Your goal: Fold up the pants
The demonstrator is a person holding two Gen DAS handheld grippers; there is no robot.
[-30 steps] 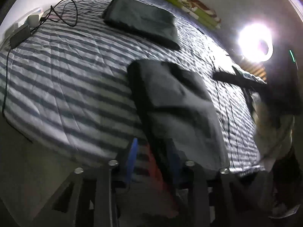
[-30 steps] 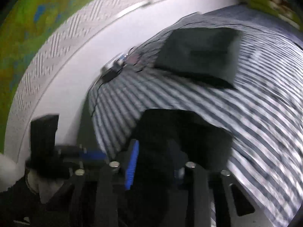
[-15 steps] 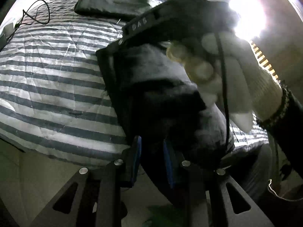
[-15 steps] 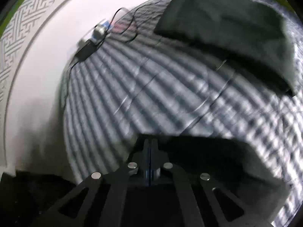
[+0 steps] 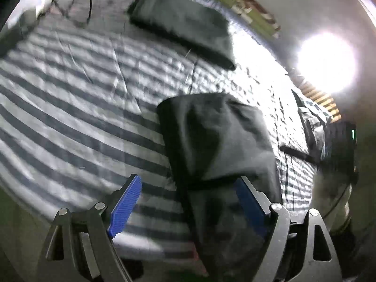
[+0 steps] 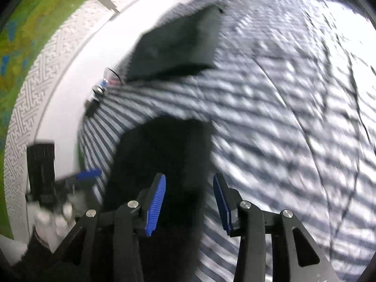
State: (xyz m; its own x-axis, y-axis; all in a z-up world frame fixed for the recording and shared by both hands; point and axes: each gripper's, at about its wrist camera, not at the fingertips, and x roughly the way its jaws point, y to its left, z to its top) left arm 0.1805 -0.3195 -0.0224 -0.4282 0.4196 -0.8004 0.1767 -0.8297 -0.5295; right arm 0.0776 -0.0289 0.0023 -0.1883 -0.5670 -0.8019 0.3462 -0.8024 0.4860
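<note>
The left gripper [image 5: 188, 202] hung over the near edge of the striped bed [image 5: 70, 122], its jaws spreading wide; the folded dark pants [image 5: 218, 141] lay on the bedspread between them, touched by neither pad. Farther back lay a second folded dark garment [image 5: 185, 23]. The right gripper [image 6: 189, 202] was likewise spreading, released, above the pants' dark edge.

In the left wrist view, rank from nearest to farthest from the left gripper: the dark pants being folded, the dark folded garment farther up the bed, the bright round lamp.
1. Dark pants being folded, between the opening fingers of the left gripper.
2. Dark folded garment, upper centre on the striped bedspread.
3. Bright round lamp, beyond the bed, upper right.
</note>
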